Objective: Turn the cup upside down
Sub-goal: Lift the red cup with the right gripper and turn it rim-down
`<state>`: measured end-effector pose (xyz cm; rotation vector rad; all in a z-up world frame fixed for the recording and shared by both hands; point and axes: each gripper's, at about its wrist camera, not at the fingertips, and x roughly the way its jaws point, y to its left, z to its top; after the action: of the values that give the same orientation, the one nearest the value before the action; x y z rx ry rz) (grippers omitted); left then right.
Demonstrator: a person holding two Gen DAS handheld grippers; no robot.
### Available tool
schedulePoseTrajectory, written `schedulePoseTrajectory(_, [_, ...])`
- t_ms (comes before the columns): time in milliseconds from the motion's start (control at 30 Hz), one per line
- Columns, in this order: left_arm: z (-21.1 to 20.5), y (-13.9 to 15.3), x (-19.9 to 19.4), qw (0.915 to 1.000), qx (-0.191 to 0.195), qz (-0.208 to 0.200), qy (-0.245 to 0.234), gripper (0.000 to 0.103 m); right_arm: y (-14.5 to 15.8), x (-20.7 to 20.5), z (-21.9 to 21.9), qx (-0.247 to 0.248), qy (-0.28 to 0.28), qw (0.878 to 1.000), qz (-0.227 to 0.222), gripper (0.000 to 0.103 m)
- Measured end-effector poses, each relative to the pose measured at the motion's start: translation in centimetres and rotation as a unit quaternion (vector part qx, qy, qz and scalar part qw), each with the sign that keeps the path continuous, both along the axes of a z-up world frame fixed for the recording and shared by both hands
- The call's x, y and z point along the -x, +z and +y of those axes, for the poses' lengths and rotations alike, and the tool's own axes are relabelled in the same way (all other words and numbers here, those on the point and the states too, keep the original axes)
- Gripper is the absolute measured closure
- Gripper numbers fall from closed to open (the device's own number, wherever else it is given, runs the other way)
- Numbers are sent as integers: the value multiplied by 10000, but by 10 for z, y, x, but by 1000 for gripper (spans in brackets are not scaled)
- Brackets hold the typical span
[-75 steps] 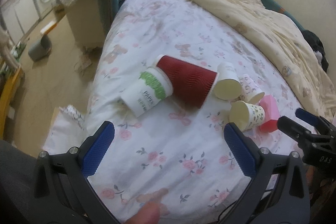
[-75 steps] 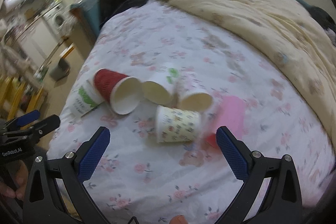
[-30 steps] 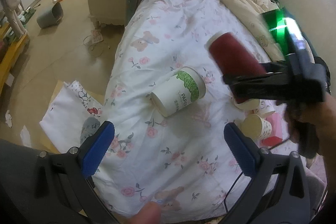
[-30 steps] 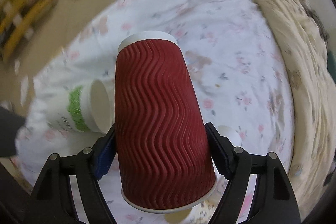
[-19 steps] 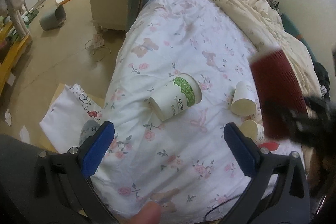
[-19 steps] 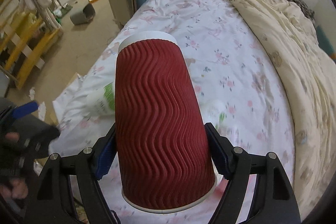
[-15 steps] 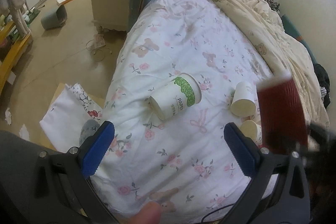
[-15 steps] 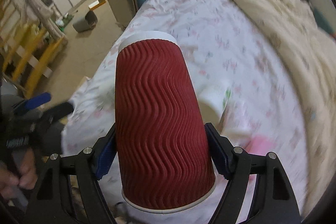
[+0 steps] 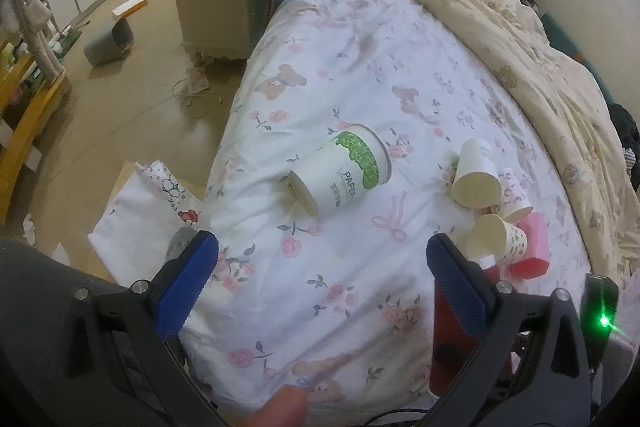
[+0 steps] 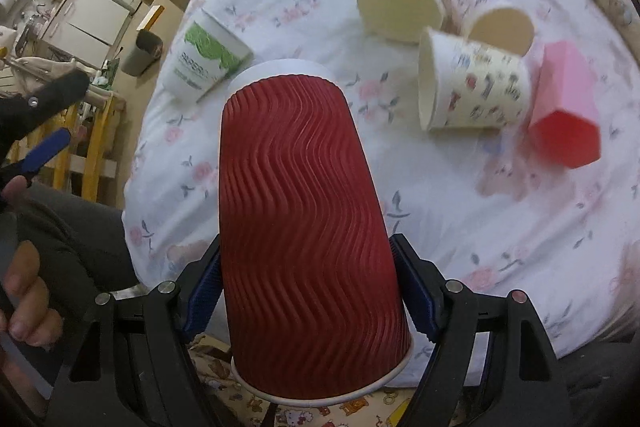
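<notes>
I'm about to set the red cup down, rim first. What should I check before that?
1. Grip: right gripper pads clamp the red cup on both sides - ok.
2. Orientation: wide rim toward the camera, base away; whether rim faces down - cannot tell.
3. Landing spot: bare sheet near the front edge - ok.
4. Neighbours: green-print cup and pink cup lie apart from that spot - ok.
5. Left gripper: open, holding nothing - ok.
6. Surface firmness: soft bedding, may tip the cup - cannot tell.
</notes>
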<state>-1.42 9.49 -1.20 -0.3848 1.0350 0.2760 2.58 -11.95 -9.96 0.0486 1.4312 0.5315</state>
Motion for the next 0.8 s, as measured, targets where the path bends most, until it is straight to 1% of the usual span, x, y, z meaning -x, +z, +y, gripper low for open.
schedulePoseTrajectory(67, [-3,0,-1,9999,-98,13,-32,0,-9,0,-3,-43,-91,9998,171,22])
schedulePoseTrajectory(200, [-3,-3,-2,9999,-87,46,-38,0,-20,-3,-6,-24,-232,9994,269,20])
schedulePoseTrajectory(267, [-5,-6,-3,9999,-113,86,-70,0,-26,-4,-6,-78,-257,9987,436,20])
schedulePoseTrajectory(300, [-5,-6,-3,9998,-114,107,-81,0,-27,-4,-8,-124,-286,9985,458,13])
schedulePoseTrajectory(333, [-6,-7,-3,9998,-106,112,-82,0,-26,-3,-10,-136,-294,9985,445,10])
schedulePoseTrajectory(367, [-6,-8,-4,9999,-94,115,-82,0,-24,-2,-10,-159,-276,9986,425,7])
schedulePoseTrajectory(533, [-8,-9,-4,9998,-102,109,-124,0,-11,-2,-15,-361,-256,9986,276,7])
schedulePoseTrajectory(667, [-12,-12,-5,9997,-133,135,-178,0,0,-4,-18,-504,-240,9981,278,7])
schedulePoseTrajectory(767, [-13,-12,-4,9996,-135,156,-192,0,21,-7,-27,-641,-246,9976,86,6])
schedulePoseTrajectory(800, [-13,-13,-4,9996,-126,171,-193,0,32,-8,-33,-718,-255,9971,-31,3])
